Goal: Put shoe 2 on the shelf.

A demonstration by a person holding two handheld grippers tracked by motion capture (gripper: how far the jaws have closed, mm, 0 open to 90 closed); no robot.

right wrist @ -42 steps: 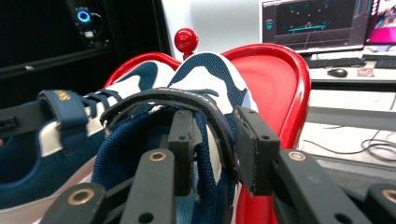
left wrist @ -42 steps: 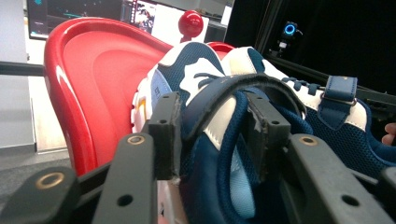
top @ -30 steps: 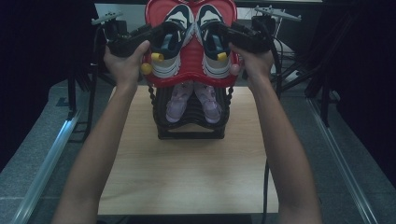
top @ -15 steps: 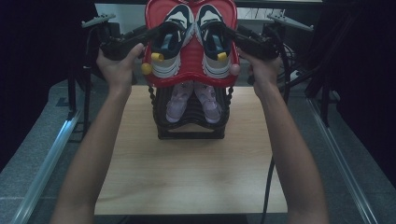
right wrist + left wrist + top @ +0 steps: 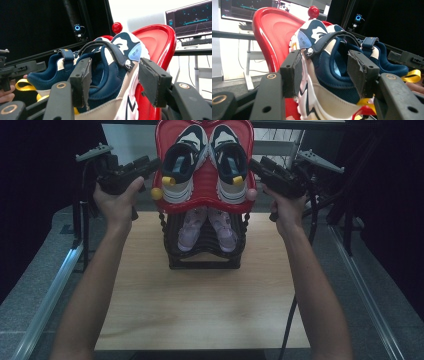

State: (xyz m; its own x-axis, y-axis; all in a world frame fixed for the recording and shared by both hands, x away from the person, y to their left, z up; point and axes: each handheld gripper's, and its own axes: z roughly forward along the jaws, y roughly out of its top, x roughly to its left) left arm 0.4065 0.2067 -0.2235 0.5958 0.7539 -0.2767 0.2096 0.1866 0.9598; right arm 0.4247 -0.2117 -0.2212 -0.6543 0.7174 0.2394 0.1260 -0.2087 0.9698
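A red shell-shaped tray (image 5: 202,195) tops a black shoe rack (image 5: 205,255) and carries two navy-and-white shoes, toes pointing away from me. My left gripper (image 5: 154,166) is at the tray's left edge and stands open, its jaws on either side of the left shoe's (image 5: 317,35) collar. My right gripper (image 5: 256,167) mirrors it on the right, open around the right shoe (image 5: 120,42). In the left gripper view the left gripper (image 5: 324,65) straddles navy mesh. The right gripper (image 5: 113,72) does the same in its own view. Neither pair of pads is pressed in.
Two pink shoes (image 5: 207,227) rest on the rack's lower tier. The rack stands at the far middle of a wooden table (image 5: 200,305), with metal rails along both sides. A red ball knob (image 5: 117,27) tops the tray. Monitors stand behind.
Both hands have drawn slightly outward and toward me, away from the tray's sides. The tray and shoes have stayed where they were.
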